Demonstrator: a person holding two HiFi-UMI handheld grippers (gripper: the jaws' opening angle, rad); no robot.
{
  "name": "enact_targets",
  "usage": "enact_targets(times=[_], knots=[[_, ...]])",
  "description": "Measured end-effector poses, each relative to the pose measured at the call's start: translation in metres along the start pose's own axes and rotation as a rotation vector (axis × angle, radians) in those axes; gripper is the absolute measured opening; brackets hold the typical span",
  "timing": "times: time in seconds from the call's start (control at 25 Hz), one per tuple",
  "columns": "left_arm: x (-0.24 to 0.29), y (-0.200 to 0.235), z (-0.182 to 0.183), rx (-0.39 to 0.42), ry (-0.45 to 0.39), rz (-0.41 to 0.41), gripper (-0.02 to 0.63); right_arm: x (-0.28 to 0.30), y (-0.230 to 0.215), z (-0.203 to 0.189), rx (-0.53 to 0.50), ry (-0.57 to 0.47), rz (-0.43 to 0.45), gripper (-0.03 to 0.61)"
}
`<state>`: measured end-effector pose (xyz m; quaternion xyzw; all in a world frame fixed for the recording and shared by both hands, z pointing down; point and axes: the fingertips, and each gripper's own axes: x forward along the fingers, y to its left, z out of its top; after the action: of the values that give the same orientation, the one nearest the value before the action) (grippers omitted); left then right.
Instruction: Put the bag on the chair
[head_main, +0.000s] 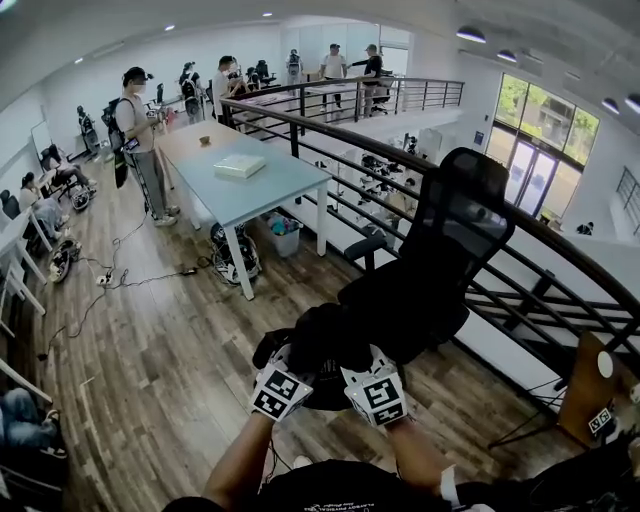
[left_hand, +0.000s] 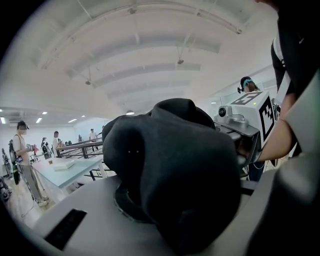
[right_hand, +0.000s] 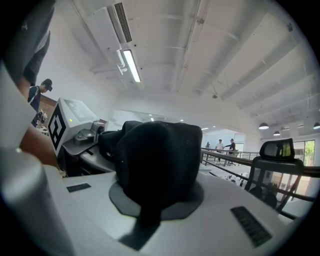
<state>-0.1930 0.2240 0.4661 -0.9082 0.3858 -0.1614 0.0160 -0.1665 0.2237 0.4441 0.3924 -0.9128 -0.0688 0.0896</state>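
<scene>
Left tool (head_main: 290, 372) clamped on black bag (head_main: 330, 345) | right tool (head_main: 368, 375) clamped on it too | bag seemingly at chair (head_main: 455, 235) seat's front edge | remaining: set down, release

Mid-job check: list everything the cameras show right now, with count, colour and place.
bag: one, black, at the front of the chair seat
chair: one, black, beside the railing
railing: one, black, behind the chair
table: one, pale blue top, left of the railing
box: one, white, on the table
people: several, at the back of the room
floor: one, brown wood
left gripper: one, grey, fingers shut on the bag
right gripper: one, grey, fingers shut on the bag
</scene>
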Motion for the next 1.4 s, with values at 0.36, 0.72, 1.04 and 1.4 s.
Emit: enact_targets(times=[0.36,0.72,1.04,1.4], knots=[[-0.008,0.009,0.003,0.019,-0.022,-0.029,0.057,0.006,0.006,0.01,-0.01,-0.006,-0.061,0.037],[-0.022,0.027,-0.002,0.053,-0.025,-0.076,0.057,0.023,0.026,0.02,-0.011,0.004,-0.086,0.037],[-0.016,0.044,-0.005,0.06,-0.015,-0.081,0.057,0.04,0.023,0.018,-0.003,0.007,-0.088,0.037],[0.024,0.073,-0.004,0.046,-0.011,-0.083,0.057,0.073,-0.014,0.009,-0.003,0.017,-0.076,0.035]])
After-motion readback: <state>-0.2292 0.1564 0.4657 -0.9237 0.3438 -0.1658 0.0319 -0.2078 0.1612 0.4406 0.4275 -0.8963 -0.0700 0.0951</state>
